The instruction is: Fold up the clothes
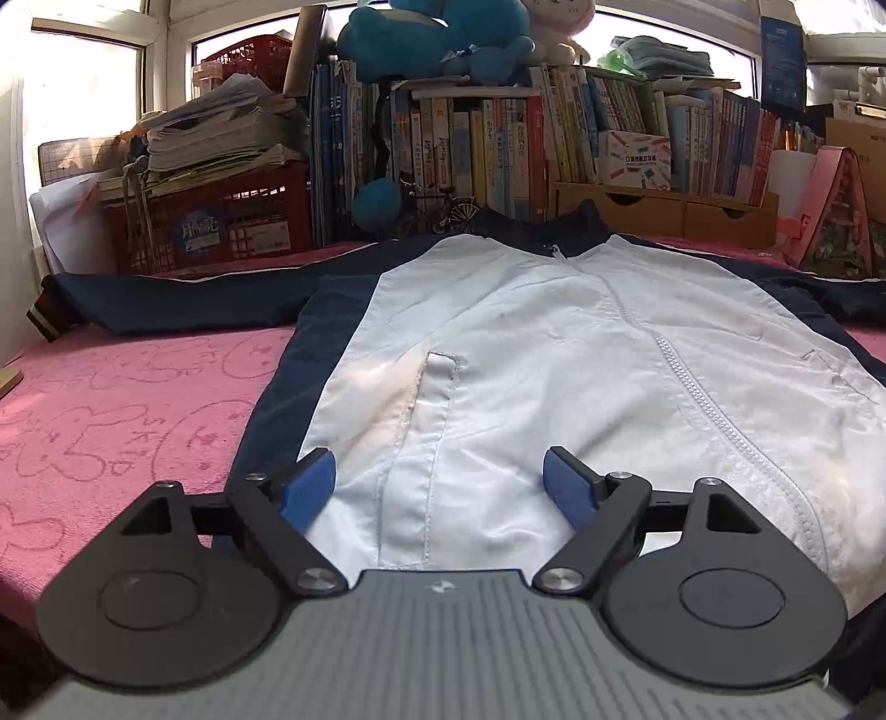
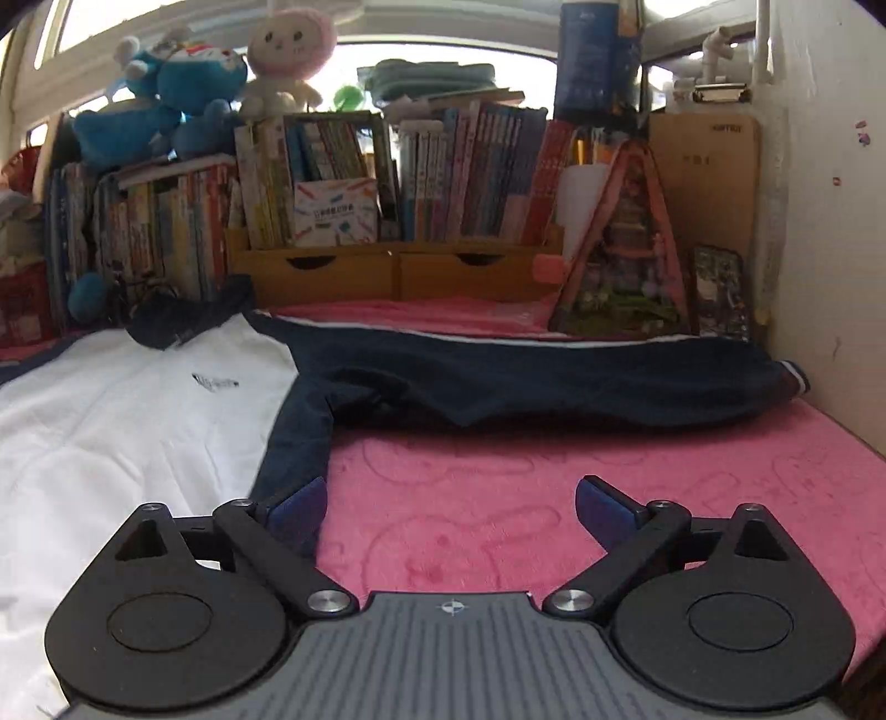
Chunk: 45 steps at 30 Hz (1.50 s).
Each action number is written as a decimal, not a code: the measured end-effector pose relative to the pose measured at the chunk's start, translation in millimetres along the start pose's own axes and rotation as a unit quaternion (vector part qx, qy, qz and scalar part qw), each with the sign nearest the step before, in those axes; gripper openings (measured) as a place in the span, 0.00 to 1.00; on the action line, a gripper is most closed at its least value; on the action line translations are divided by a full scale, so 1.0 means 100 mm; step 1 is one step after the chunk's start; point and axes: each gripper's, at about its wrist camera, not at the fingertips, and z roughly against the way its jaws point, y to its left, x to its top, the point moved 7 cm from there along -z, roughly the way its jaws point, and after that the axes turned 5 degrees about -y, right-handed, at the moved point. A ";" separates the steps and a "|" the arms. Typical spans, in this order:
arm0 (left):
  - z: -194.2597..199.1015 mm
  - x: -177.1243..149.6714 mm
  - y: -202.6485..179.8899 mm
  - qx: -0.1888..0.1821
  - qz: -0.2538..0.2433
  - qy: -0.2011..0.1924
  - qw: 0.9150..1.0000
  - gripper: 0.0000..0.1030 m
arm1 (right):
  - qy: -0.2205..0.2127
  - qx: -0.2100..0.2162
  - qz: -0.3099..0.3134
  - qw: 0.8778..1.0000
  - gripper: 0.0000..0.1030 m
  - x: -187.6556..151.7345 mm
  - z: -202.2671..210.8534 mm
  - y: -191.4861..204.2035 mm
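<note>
A white and navy zip jacket (image 1: 531, 354) lies flat, front up, on a pink towel (image 1: 122, 399), both sleeves spread sideways. My left gripper (image 1: 440, 484) hovers over the jacket's lower left front near the hem, open, with white cloth below its blue pads and nothing pinched. In the right wrist view the jacket's white body (image 2: 127, 421) fills the left and its navy right sleeve (image 2: 554, 382) runs to a striped cuff (image 2: 794, 382). My right gripper (image 2: 448, 512) stands open over bare pink towel (image 2: 609, 459), its left fingertip beside the jacket's navy side panel (image 2: 290, 443).
Rows of books (image 1: 554, 144) on a wooden shelf with drawers (image 2: 387, 271) line the far edge, with plush toys (image 1: 443, 39) on top. A red crate (image 1: 216, 221) of papers stands far left. A triangular pink case (image 2: 626, 249) and a white wall (image 2: 830, 249) bound the right.
</note>
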 end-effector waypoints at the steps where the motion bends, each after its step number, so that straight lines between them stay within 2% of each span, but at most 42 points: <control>1: -0.01 0.00 -0.01 0.001 0.003 0.000 1.000 0.86 | 0.001 0.032 -0.013 0.999 0.95 0.10 -0.11 0.02; 3: -0.02 0.00 -0.02 0.003 0.008 0.000 1.000 0.89 | 0.019 0.086 -0.028 0.996 0.93 0.24 -0.40 0.10; 5: -0.02 -0.01 -0.02 0.003 0.010 0.000 1.000 0.90 | 0.040 0.123 -0.018 0.991 0.87 0.31 -0.73 0.19; 7: -0.02 -0.01 -0.02 0.003 0.010 0.001 1.000 0.90 | 0.072 0.130 0.013 0.989 0.72 0.33 -1.08 0.24; 8: -0.02 0.00 -0.01 0.003 0.009 0.001 1.000 0.90 | 0.083 0.119 0.026 0.989 0.68 0.32 -1.23 0.19; 10: -0.02 0.00 -0.01 0.003 0.010 0.003 1.000 0.90 | 0.106 0.084 0.038 0.990 0.57 0.28 -1.46 -0.01; 13: -0.03 0.01 0.00 0.003 0.010 0.006 1.000 0.90 | 0.119 0.040 0.007 0.992 0.54 0.29 -1.65 -0.55; 14: -0.03 0.01 0.00 0.003 0.010 0.007 1.000 0.91 | 0.117 0.013 0.005 0.993 0.50 0.31 -1.67 -0.77; 15: -0.03 0.01 0.00 0.003 0.010 0.008 1.000 0.91 | 0.113 -0.032 0.020 0.993 0.44 0.32 -1.69 -1.01; 16: -0.03 0.01 0.01 0.003 0.010 0.008 1.000 0.91 | 0.111 -0.068 0.018 0.991 0.54 0.34 -1.71 -1.26; 18: -0.04 0.01 0.01 0.003 0.010 0.010 1.000 0.91 | 0.111 -0.125 -0.017 0.986 0.56 0.38 -1.72 -1.79; 21: -0.04 0.01 0.02 0.004 0.011 0.011 1.000 0.92 | 0.108 -0.208 -0.067 0.970 0.56 0.41 -1.65 -2.53; 22: -0.05 0.02 0.02 0.005 0.011 0.011 1.000 0.92 | 0.107 -0.234 -0.082 0.963 0.50 0.41 -1.61 -2.74; 24: -0.05 0.02 0.02 0.005 0.012 0.011 1.000 0.93 | 0.111 -0.240 -0.102 0.959 0.41 0.42 -1.53 -2.93; 26: -0.05 0.03 0.01 0.005 0.012 0.012 1.000 0.93 | 0.107 -0.228 -0.092 0.963 0.54 0.42 -1.42 -2.85; 27: -0.05 0.04 0.01 0.005 0.012 0.014 1.000 0.93 | 0.102 -0.217 -0.077 0.968 0.66 0.41 -1.37 -2.77; 28: -0.04 0.04 0.00 0.005 0.010 0.017 1.000 0.93 | 0.097 -0.204 -0.057 0.973 0.72 0.41 -1.32 -2.66; 30: -0.02 0.07 -0.01 0.004 0.009 0.025 1.000 0.92 | 0.087 -0.174 -0.022 0.981 0.72 0.42 -1.19 -2.40; 33: 0.06 0.19 0.04 -0.003 0.025 0.014 1.000 0.92 | 0.076 -0.118 0.011 0.990 0.80 0.49 -0.99 -1.97; 37: 0.12 0.53 0.27 -0.014 0.047 -0.027 0.998 0.92 | 0.055 -0.046 0.056 0.996 0.89 0.59 -0.70 -1.30; 42: -0.32 0.94 0.60 0.015 -0.007 -0.044 0.999 0.92 | 0.044 0.061 0.090 0.993 0.92 0.61 -0.30 -0.32; 43: -0.47 0.98 0.69 0.021 -0.009 -0.037 0.999 0.90 | 0.043 0.084 0.097 0.991 0.92 0.60 -0.21 -0.10; 45: -0.73 1.06 1.03 0.057 0.028 -0.025 0.998 0.86 | 0.036 0.124 0.131 0.983 0.92 0.52 -0.05 0.34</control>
